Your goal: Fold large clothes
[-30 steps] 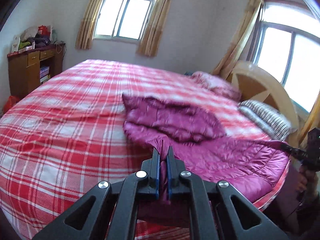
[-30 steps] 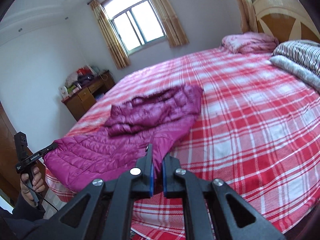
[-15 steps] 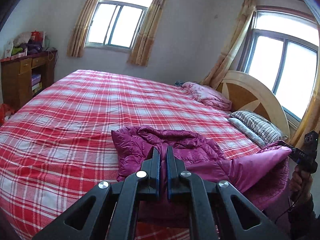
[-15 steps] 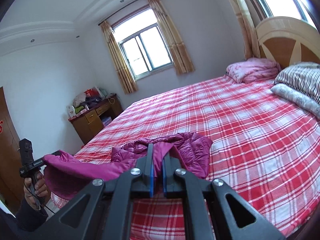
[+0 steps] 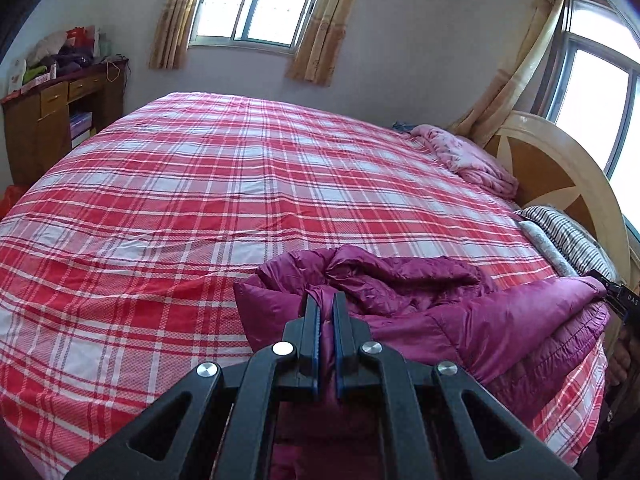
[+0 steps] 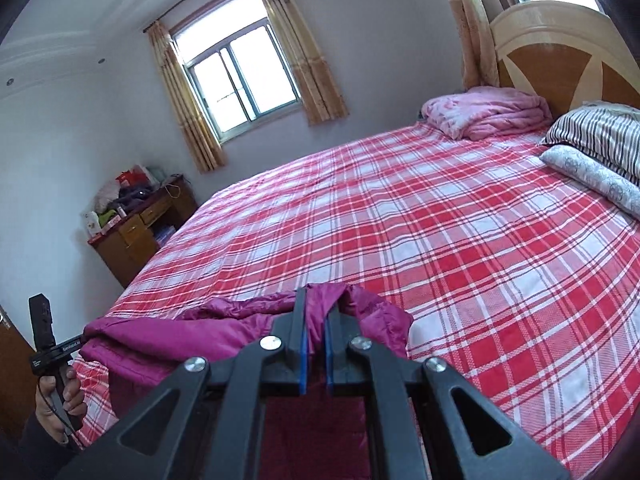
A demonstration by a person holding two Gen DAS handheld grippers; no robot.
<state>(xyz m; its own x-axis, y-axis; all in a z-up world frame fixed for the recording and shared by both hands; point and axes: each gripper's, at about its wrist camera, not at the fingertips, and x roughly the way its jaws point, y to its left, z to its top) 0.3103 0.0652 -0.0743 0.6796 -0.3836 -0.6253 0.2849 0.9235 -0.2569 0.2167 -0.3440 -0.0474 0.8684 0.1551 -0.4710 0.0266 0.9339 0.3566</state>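
Note:
A magenta puffer jacket [image 5: 460,312] lies bunched at the near edge of a bed with a red plaid sheet [image 5: 200,200]. My left gripper [image 5: 326,300] is shut on one edge of the jacket, with fabric pinched between the blue pads. My right gripper [image 6: 316,296] is shut on the other edge of the jacket [image 6: 224,320]. The jacket's near part is lifted and stretched between the two grippers. The right gripper shows at the right edge of the left wrist view [image 5: 624,300], and the left gripper shows at the left of the right wrist view [image 6: 52,352].
A striped pillow [image 6: 600,136] and a folded pink blanket [image 6: 488,112] lie by the wooden headboard [image 6: 560,52]. A wooden desk [image 5: 52,120] with clutter stands by the far wall. Curtained windows [image 5: 256,0] are behind the bed.
Both grippers have lifted and carried the jacket's near edge forward over the rest of it. The jacket is more bunched and sits closer to the bed's near edge.

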